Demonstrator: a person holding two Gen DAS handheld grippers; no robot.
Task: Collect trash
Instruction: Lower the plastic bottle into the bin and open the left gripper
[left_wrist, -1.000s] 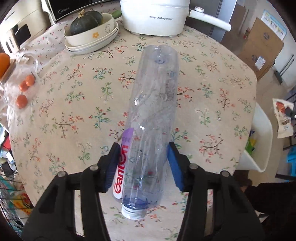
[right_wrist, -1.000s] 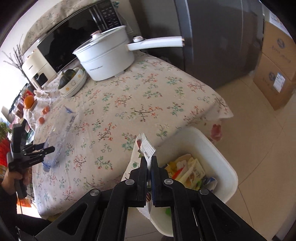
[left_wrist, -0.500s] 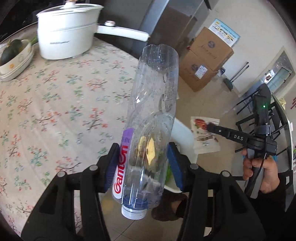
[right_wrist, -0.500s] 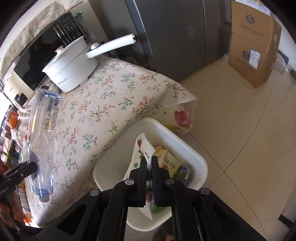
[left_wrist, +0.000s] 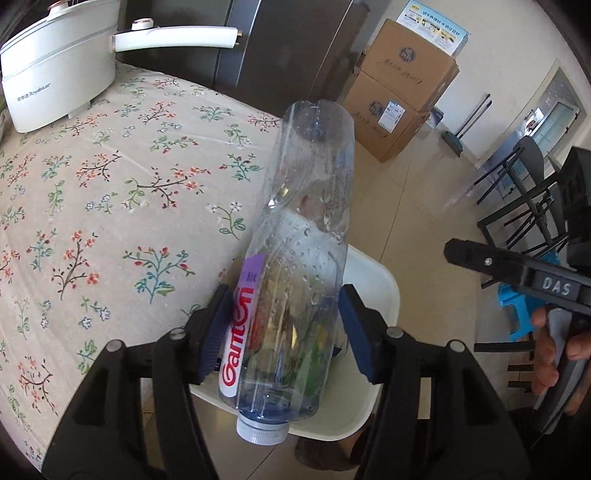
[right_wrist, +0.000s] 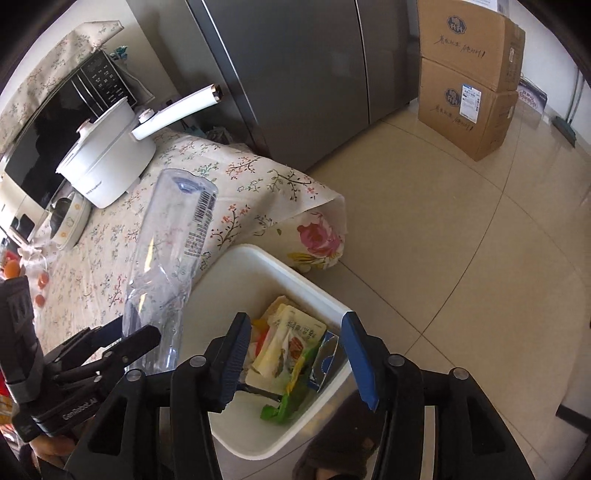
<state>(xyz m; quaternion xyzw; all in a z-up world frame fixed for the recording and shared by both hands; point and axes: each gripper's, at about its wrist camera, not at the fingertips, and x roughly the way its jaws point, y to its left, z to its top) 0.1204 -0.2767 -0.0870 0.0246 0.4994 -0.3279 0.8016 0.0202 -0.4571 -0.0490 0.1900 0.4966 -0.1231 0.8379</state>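
Observation:
A clear plastic bottle (left_wrist: 306, 221) with a red-lettered label hangs cap-down between the pads of my left gripper (left_wrist: 282, 306), above the edge of the white bin (left_wrist: 384, 280). Those jaws are opening, and the pads still touch the bottle's sides. In the right wrist view the dented bottle (right_wrist: 173, 240) leans over the bin (right_wrist: 273, 258) from the left gripper (right_wrist: 125, 339). My right gripper (right_wrist: 295, 332) hovers over the bin, jaws opening, nothing between them. Food wrappers (right_wrist: 291, 343) lie in the bin. The right gripper (left_wrist: 465, 254) shows at the right of the left wrist view.
The bin stands on the tiled floor against the table with the floral cloth (left_wrist: 110, 221). A white pot (left_wrist: 55, 74) with a long handle sits at the table's back. Stacked cardboard boxes (right_wrist: 469, 85) and a grey fridge (right_wrist: 295, 74) stand behind. Black chairs (left_wrist: 524, 199) are at the right.
The left gripper carried the bottle off the table to the bin, and the bottle now tilts. The right gripper opened and its white wrapper is gone from between the fingers.

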